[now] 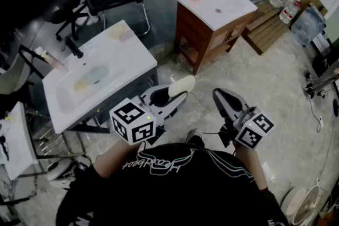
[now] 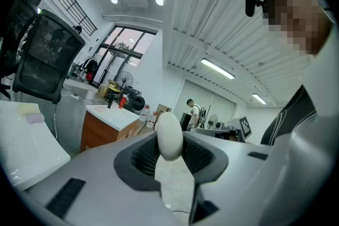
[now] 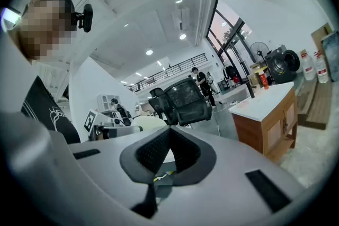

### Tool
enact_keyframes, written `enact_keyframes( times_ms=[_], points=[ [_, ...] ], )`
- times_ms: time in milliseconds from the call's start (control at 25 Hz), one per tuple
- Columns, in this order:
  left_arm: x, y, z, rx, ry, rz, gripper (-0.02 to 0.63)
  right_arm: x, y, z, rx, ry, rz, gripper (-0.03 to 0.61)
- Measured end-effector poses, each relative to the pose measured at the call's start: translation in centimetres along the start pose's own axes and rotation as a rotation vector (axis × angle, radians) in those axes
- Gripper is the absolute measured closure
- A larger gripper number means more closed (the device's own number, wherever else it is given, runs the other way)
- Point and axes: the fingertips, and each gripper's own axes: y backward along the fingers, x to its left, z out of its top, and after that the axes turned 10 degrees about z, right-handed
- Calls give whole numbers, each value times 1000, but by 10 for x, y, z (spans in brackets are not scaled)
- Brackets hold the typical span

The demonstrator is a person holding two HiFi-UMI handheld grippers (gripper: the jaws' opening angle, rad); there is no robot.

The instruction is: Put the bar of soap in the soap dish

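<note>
The white rectangular washbasin counter [image 1: 127,55] bears a pale yellow dish-like tray [image 1: 121,33] at its far edge, probably the soap dish. Just right of the counter's near corner, the left gripper [image 1: 177,95] clamps the cream oval soap bar [image 1: 183,83], long axis jutting past the jaw tips. Farther right of the counter, the right gripper [image 1: 221,96] is closed and empty, so the left is nearer.
</note>
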Motion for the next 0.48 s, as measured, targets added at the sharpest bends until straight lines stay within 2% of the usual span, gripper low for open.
enact_keyframes(
  times_ms=[480],
  points=[
    [4,37,-3,-5,-18,-16,485,35,-15,-11,0,19,-6,554]
  ],
)
